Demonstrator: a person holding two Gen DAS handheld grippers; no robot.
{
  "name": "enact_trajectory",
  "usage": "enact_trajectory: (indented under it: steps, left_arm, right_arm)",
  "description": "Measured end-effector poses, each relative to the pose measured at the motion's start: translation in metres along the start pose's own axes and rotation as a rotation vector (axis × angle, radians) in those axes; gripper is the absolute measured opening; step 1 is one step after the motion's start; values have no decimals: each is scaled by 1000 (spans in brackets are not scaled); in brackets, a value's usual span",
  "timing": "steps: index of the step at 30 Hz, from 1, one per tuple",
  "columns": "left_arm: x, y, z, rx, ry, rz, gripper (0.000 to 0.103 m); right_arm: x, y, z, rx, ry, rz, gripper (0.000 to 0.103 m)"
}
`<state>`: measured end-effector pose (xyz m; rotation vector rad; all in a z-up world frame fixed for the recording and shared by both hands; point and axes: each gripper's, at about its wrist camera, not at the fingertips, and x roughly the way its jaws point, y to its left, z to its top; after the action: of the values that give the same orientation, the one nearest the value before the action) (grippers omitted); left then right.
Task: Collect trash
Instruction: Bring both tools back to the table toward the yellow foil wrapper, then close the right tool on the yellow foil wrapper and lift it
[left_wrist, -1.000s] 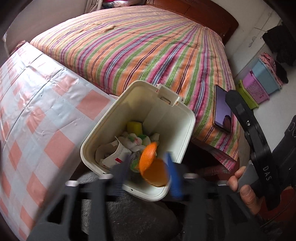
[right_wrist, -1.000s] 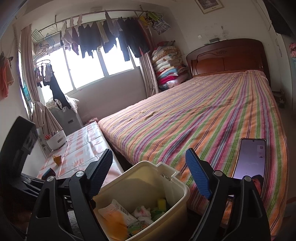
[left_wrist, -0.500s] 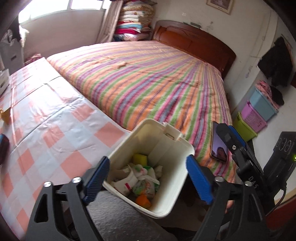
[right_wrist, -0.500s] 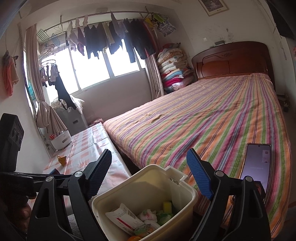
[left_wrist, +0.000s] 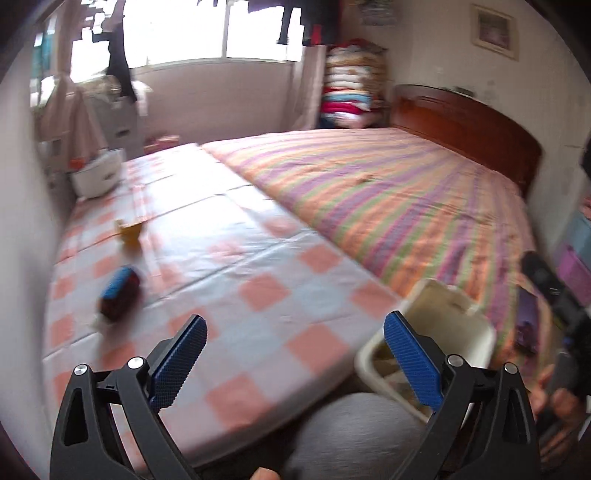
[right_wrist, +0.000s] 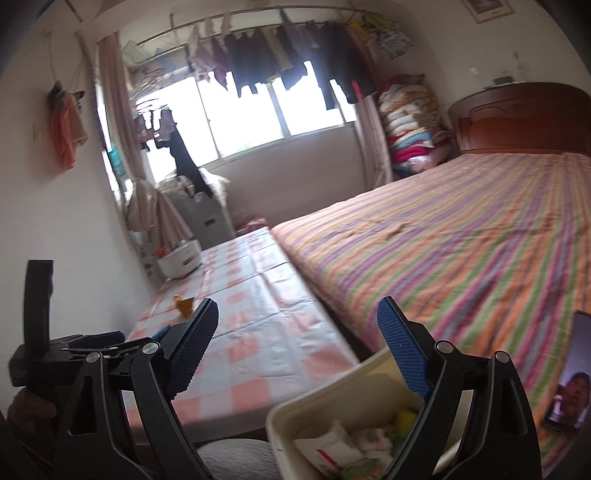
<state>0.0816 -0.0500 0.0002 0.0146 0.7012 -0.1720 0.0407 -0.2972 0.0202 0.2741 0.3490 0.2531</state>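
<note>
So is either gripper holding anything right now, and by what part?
Nothing is held. The left gripper and right gripper are both open, with only air between their pads. The bin sits below them, untouched.

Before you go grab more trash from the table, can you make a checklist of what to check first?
1. Left tool empty and open: ok, its blue pads stand wide apart with nothing between them.
2. Right tool empty and open: ok, same.
3. Trash left on the pink-and-white checkered tablecloth: ok, a dark lump with a blue top and a small orange object lie there.
4. What those two things are: cannot tell, the view is blurred.
5. Cream plastic bin has room: ok, wrappers sit low inside it.
6. Black smartphone on the striped bedspread clear of the bin: ok, it lies apart.
</note>
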Motion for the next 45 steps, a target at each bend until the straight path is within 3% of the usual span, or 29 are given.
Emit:
enact_trajectory:
  steps: [5,7,10,12,16,19,22,26,31,36,40,45]
  left_arm:
    - [-5,67,-7,-69,-46,174,94]
    - [0,97,-10,-108,-19,220,94]
    - [3,132,-13,-141,-11,229,94]
    - [6,152,-14,-164,-8,216,94]
    - [19,186,-11,-206,22,97,94]
    - [30,198,-5,-210,38,-1,94]
    - [40,208,0,-213,32,-36,94]
    - [54,223,0,-202,20,10,94]
    - [62,249,-12,-289,27,2,94]
    - [57,264,-17,-317,2,44,94]
    - [60,276,-20,-356,12,59,94]
    - [61,283,-22,-387,16,40,94]
  right_arm:
    - [32,47,11,-78,58,108,90]
    - [48,63,15,-103,90,158,91]
    - [80,89,19,-150,160,223,92]
    - [97,109,21,-183,200,277,92]
    - [141,151,36,-257,250,363,92]
    - [177,175,46,-312,278,402,92]
    - [212,197,46,-381,316,433,92]
    - [259,214,40,-407,377,475,92]
    - [306,238,29,-476,444,515,92]
    - [363,264,15,-544,554,564,92]
    - [415,285,-6,-635,650,568,92]
    - [455,315,-16,-760,687,558,91]
